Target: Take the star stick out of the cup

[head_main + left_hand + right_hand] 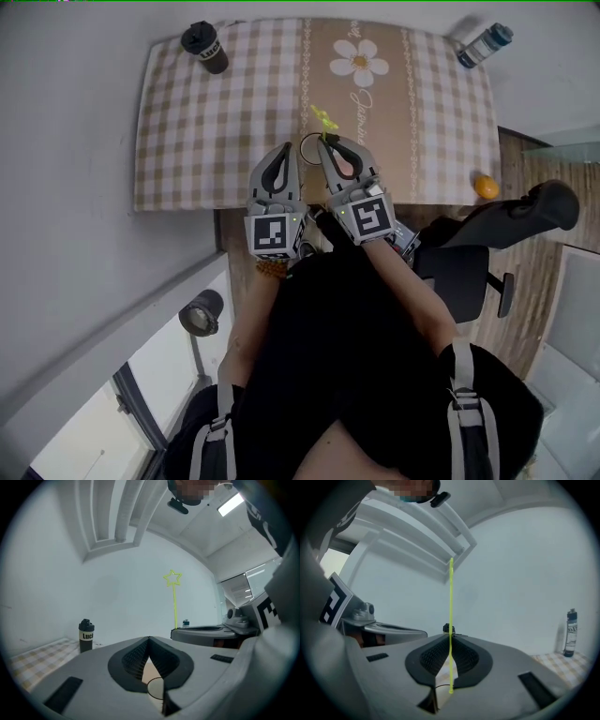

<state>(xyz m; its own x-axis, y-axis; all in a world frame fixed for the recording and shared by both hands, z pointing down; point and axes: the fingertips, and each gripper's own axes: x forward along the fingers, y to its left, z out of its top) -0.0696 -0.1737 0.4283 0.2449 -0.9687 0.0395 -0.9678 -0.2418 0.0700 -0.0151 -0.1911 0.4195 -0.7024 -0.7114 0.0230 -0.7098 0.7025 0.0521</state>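
My right gripper (326, 141) (450, 637) is shut on the thin yellow star stick (450, 602), which stands upright between its pads. The star (172, 577) tops the stick (323, 118) and rises above both grippers. The stick's lower end hangs just below the pads, by the thin dark rim of the cup (310, 145) (440, 686). I cannot tell whether that end is inside the cup. My left gripper (284, 148) (149, 640) is beside the right one, its tips shut together with nothing between them. The cup's rim (154, 688) shows under its jaws.
The table wears a checkered cloth (187, 122) with a flower print. A black bottle (204, 47) (86, 636) stands at its far left corner and a clear bottle (485, 44) (571, 632) at its far right. An orange (486, 187) and a black office chair (497, 234) are on the right.
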